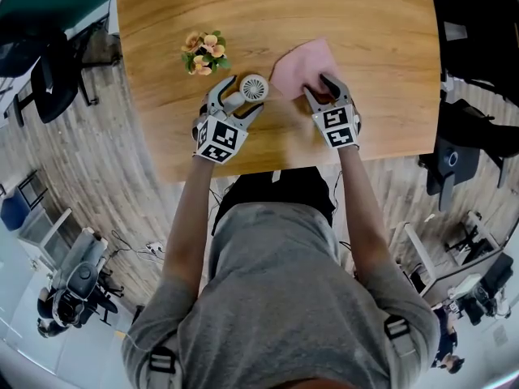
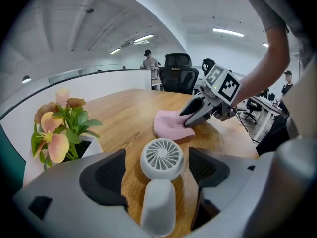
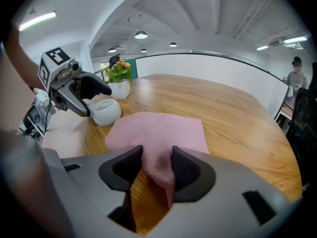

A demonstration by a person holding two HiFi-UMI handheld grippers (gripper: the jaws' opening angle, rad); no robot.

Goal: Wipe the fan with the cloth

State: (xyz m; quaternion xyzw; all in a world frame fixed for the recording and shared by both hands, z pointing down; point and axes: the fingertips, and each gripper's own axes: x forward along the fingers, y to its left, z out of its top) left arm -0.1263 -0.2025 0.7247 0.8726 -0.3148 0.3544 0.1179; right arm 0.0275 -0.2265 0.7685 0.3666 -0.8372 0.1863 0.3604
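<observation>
Fan (image 1: 254, 87) lies at frame centre on the counter (image 1: 365, 23), loose between the wide-open jaws of our left gripper (image 1: 242, 97). Our right gripper (image 3: 157, 157) pinches the pink cloth (image 3: 158, 128) just right of it. We judge all the wiping remains.

Small white fan (image 1: 253, 88) lying flat, pink cloth (image 1: 302, 67) spread just beside it

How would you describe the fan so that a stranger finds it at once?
On the wooden table, look between the potted flowers and the pink cloth. The fan lies inside the open left gripper. Only it has a round white grille.
</observation>
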